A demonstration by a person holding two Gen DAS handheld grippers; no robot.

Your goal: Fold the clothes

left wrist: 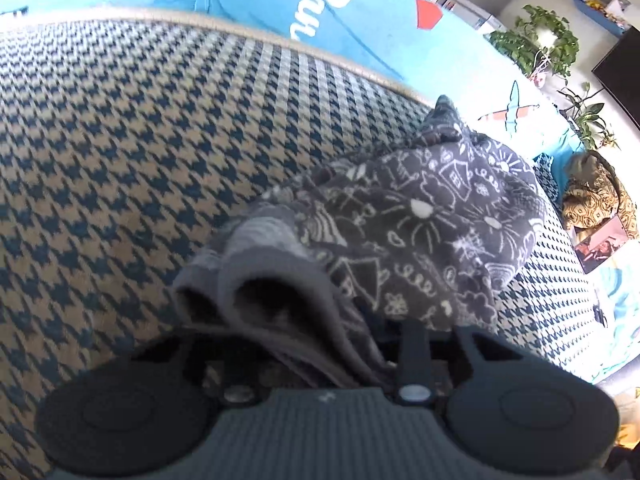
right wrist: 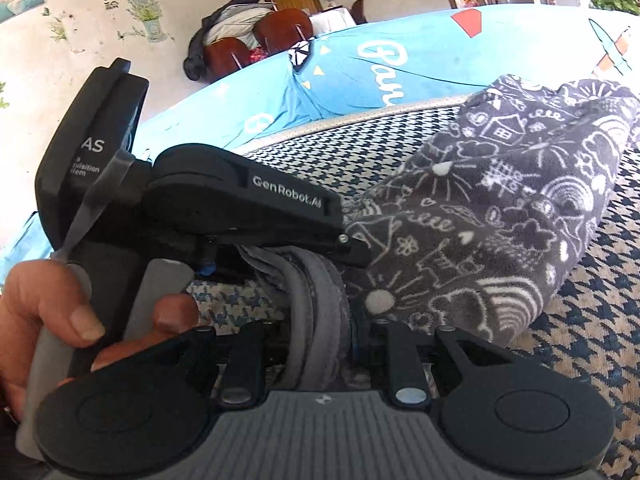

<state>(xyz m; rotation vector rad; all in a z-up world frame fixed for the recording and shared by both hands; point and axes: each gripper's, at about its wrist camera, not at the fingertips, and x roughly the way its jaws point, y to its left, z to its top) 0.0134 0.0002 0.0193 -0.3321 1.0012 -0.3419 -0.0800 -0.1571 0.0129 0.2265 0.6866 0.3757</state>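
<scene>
- Dark grey fleece with white doodles of houses, clouds and rainbows is the garment (left wrist: pixel 432 220); it lies bunched on a houndstooth cover (left wrist: pixel 120 152) in dark blue and beige.
- The left gripper (left wrist: pixel 320 344) is closed on the plain grey ribbed edge of the garment, and the folds of cloth fill the space between its fingers.
- The right gripper (right wrist: pixel 320 344) is also clamped on the same grey edge, which passes between its fingers as a thick roll.
- In the right wrist view, the left gripper comes in from the left side, just beside the right one, and a hand (right wrist: pixel 48 312) holds its handle.
- Behind the houndstooth cover there is a bright blue sheet (right wrist: pixel 360 72) with white letters.
- Green plants (left wrist: pixel 536 40) stand far behind.
</scene>
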